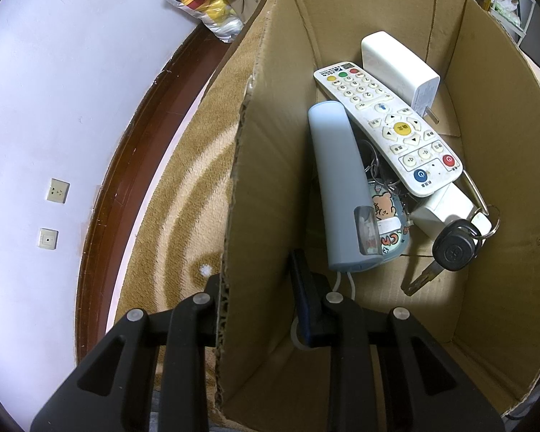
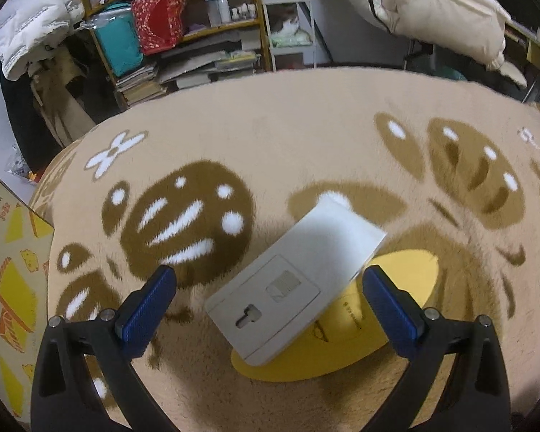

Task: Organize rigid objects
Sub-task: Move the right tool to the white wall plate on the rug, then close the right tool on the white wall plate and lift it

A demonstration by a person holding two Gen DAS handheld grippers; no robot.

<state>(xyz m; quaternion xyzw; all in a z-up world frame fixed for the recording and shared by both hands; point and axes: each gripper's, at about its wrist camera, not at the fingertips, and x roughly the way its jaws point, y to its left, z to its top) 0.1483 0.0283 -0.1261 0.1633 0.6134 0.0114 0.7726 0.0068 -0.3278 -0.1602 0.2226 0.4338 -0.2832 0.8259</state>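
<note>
We saw a messy shelf with books, bottles and a red bag behind the soft brown rug, and a puffy cream coat up on the right. At the far left of the right wrist view stood the printed side of a cardboard box. In the left wrist view, a white wall with two sockets and a dark wood strip lay off to the left, with a plastic bag farther back. Our left gripper was wide apart, with the box wall between its two fingers, one finger outside and one inside; we could not tell if it touched the cardboard. Inside the box lay a white remote with coloured buttons, a pale blue case beside it, a white charger block behind the remote, a bunch of key rings, a cartoon bear tag and a black car key near the front. Our right gripper was also wide apart and held nothing. A flat white device lay tilted on the rug between its blue fingers, touching neither of them. Its near end lay on top of a yellow round card. Nothing stood in the way of the device.
</note>
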